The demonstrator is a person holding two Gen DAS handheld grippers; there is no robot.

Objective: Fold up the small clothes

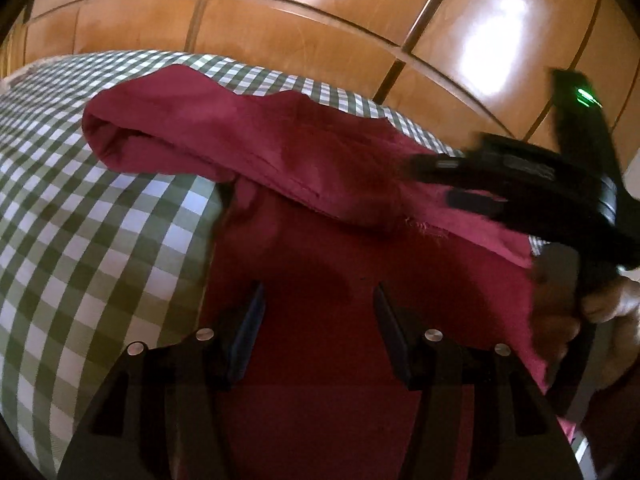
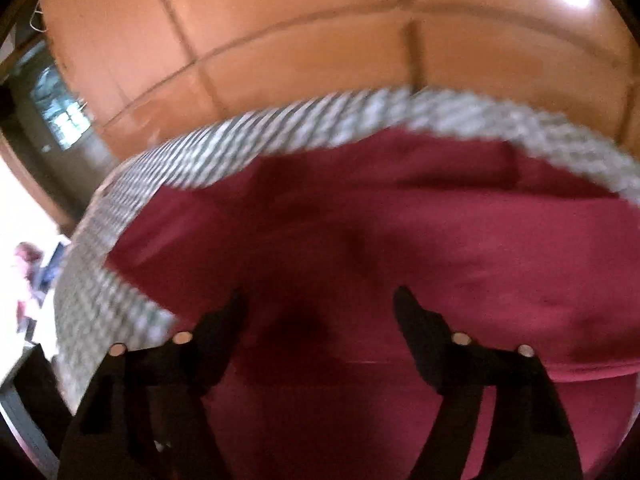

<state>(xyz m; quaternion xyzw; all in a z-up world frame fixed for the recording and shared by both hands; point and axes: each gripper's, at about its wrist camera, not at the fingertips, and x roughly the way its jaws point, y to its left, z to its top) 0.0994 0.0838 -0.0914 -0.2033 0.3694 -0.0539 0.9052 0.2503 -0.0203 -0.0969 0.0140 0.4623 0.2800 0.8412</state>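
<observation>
A dark red garment lies on a green-and-white checked cloth, with one part folded over into a raised roll at the far side. My left gripper is open just above the red fabric, holding nothing. My right gripper comes in from the right in the left wrist view, its fingers over the fold's right end. In the blurred right wrist view the right gripper is open over the red garment, empty.
The checked cloth covers a rounded surface whose far edge drops to orange-brown floor tiles. A hand holds the right gripper's handle. A bright doorway shows at the far left.
</observation>
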